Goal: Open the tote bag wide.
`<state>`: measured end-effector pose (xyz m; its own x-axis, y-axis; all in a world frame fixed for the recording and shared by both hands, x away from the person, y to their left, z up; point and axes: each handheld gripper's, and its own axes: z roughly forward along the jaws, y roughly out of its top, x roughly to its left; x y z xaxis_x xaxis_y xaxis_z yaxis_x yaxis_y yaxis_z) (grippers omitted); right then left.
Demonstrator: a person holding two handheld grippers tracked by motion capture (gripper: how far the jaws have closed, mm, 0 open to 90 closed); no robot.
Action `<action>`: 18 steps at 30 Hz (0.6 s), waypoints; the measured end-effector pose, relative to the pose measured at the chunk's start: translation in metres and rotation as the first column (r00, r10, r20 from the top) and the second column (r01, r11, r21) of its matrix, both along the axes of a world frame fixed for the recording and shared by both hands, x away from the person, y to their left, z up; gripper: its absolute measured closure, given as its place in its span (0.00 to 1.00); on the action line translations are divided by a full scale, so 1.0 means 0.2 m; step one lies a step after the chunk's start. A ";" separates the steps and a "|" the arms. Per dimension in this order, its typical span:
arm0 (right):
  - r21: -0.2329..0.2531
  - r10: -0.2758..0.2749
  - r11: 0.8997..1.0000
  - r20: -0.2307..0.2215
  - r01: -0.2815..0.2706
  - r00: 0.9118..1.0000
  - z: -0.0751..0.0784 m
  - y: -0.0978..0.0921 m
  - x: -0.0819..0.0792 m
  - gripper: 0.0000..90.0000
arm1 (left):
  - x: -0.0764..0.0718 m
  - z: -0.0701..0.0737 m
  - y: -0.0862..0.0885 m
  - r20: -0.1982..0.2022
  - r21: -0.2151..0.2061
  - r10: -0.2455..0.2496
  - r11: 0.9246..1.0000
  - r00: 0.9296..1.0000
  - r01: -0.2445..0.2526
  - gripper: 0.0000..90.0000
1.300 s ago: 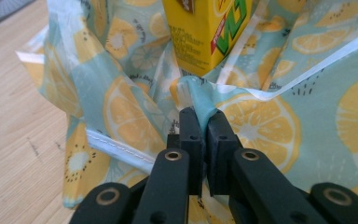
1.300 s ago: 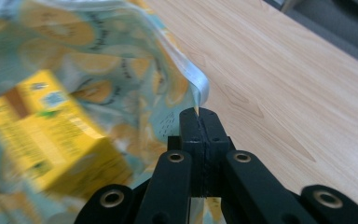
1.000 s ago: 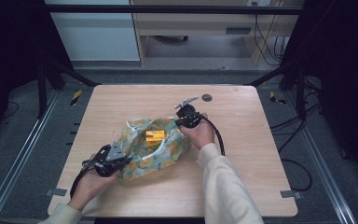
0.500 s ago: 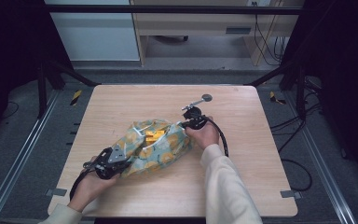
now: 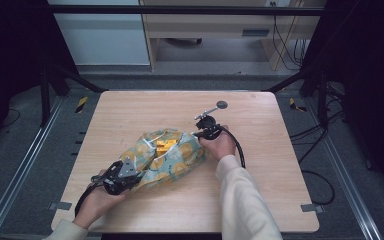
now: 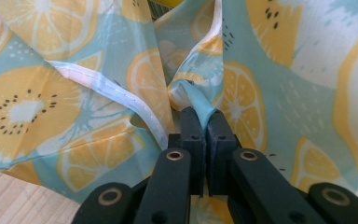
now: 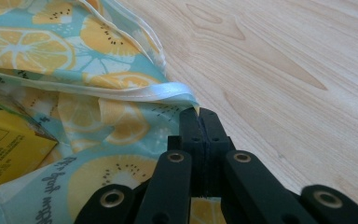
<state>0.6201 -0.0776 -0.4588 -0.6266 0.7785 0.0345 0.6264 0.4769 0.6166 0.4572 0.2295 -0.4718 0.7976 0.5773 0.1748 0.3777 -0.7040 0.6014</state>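
Note:
A light-blue cloth printed with lemon slices (image 5: 172, 157) is bunched over a yellow box (image 5: 164, 146) in the middle of the wooden table (image 5: 130, 110). My left gripper (image 5: 130, 176) is shut on a fold of the cloth (image 6: 200, 100) at its near-left end, both jaws pressed on the fabric. At the far-right end my right gripper (image 5: 200, 134) is shut on the cloth's hemmed corner (image 7: 186, 95). The yellow box (image 7: 9, 147) peeks out under the cloth in the right gripper view.
A small round dark disc (image 5: 222, 104) lies on the table behind the right gripper. Black cables trail from both grippers. Bare wood (image 7: 284, 70) stretches to the right of the cloth. A desk and dark frame posts stand beyond the table.
Both grippers have drawn apart, the left toward the near left and the right toward the right, stretching the cloth longer and closing it over the yellow box.

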 end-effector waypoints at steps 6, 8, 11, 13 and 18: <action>-0.004 0.007 1.000 -0.006 -0.007 1.000 0.00 -0.01 0.00 0.99 | -0.01 0.00 0.00 0.001 -0.001 -0.004 1.000 1.000 0.004 0.98; -0.011 0.007 1.000 -0.010 -0.007 1.000 -0.01 -0.01 0.00 0.99 | -0.01 0.00 0.00 -0.002 -0.001 -0.004 1.000 1.000 0.004 0.98; -0.010 0.005 1.000 -0.008 -0.005 1.000 -0.01 -0.01 -0.01 0.97 | -0.01 0.00 0.00 -0.006 0.003 -0.004 1.000 1.000 0.004 0.97; -0.009 0.000 1.000 -0.005 0.000 1.000 0.00 -0.02 -0.01 0.94 | -0.01 -0.01 0.00 -0.004 0.003 -0.003 1.000 1.000 0.003 0.95; 0.008 -0.033 0.999 0.027 0.033 0.999 0.06 -0.07 -0.03 0.69 | -0.02 0.00 0.02 0.029 -0.024 0.015 1.000 0.999 -0.014 0.86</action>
